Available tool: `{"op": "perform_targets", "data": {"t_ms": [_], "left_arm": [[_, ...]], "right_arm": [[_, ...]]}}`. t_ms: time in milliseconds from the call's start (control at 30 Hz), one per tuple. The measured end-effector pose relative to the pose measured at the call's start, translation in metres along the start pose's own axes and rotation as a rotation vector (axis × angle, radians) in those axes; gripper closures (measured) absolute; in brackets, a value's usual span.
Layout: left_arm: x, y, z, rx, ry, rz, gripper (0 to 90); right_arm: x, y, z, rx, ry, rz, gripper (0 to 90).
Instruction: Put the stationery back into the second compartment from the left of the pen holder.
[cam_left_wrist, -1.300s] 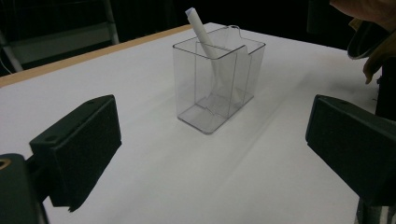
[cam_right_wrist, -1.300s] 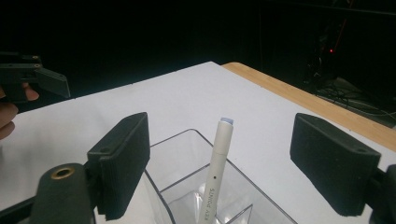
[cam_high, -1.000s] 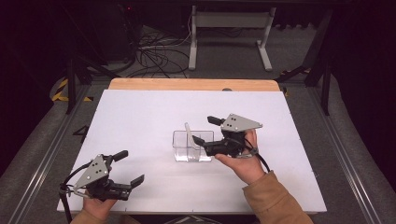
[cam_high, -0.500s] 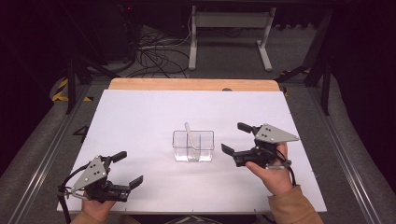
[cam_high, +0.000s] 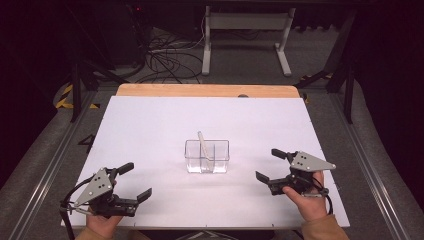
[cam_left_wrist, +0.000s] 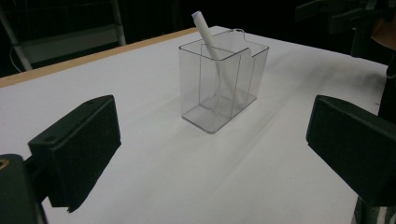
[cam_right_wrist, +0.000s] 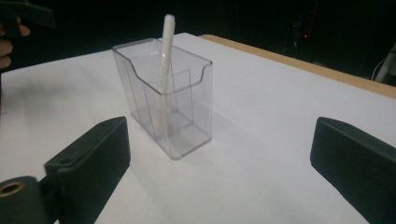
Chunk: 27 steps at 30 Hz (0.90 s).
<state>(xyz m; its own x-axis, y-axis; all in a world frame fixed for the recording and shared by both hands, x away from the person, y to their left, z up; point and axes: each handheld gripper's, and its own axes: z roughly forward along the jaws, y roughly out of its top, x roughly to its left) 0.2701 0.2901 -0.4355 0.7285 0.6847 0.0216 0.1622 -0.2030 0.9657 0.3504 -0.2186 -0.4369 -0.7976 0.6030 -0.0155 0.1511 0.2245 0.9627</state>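
High view: a white pen (cam_high: 202, 143) is seen leaning upright inside a clear plastic holder (cam_high: 207, 156), which is set on the white table (cam_high: 150, 125) ahead of and between both tools, well apart from each. The right gripper (cam_high: 272, 167) is held with its jaws spread wide and empty, to the holder's right. The left gripper (cam_high: 136, 181) is likewise held spread and empty, nearer the table's front edge.
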Motion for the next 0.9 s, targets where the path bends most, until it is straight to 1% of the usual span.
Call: {"op": "perform_targets", "data": {"t_ms": [67,133,200,367,433,467,500,533,567,633,800,900], "left_arm": [[0.0,0.0,0.0,0.004,0.015,0.008,4.0],[-0.001,-0.001,0.0,0.009,0.021,0.008,4.1],[0.0,-0.001,0.0,0.005,0.018,0.002,4.1],[0.001,-0.003,0.0,0.002,0.007,0.0,4.0],[0.0,-0.005,0.0,-0.002,0.023,0.013,4.2],[0.0,-0.005,0.0,0.001,0.032,0.022,4.6],[0.001,-0.006,0.0,0.004,0.03,0.019,4.6],[0.001,-0.006,0.0,-0.004,0.021,0.01,4.6],[0.001,-0.006,0.0,-0.008,0.013,0.007,4.6],[0.001,-0.006,0.001,0.005,0.014,0.02,4.4],[0.004,-0.01,0.001,0.012,0.0,-0.017,4.3],[0.005,-0.012,0.002,0.03,-0.01,-0.022,4.3]], "right_arm": [[-0.002,-0.008,-0.001,0.012,-0.012,0.001,5.6],[-0.004,-0.017,-0.002,0.024,-0.021,0.004,5.7],[-0.004,-0.024,-0.003,0.034,-0.033,0.015,5.9],[-0.002,-0.039,-0.009,0.03,-0.048,0.042,6.7],[-0.001,-0.045,-0.011,0.067,-0.061,0.047,11.7],[-0.001,-0.048,-0.012,0.091,-0.067,0.044,12.1],[-0.001,-0.049,-0.012,0.093,-0.064,0.046,12.1],[0.0,-0.049,-0.014,0.082,-0.066,0.042,12.3],[0.0,-0.048,-0.014,0.086,-0.069,0.043,12.3],[0.0,-0.049,-0.014,0.094,-0.067,0.037,12.3],[0.001,-0.048,-0.013,0.1,-0.066,0.024,12.3],[0.001,-0.047,-0.012,0.099,-0.072,0.016,12.1]]}}
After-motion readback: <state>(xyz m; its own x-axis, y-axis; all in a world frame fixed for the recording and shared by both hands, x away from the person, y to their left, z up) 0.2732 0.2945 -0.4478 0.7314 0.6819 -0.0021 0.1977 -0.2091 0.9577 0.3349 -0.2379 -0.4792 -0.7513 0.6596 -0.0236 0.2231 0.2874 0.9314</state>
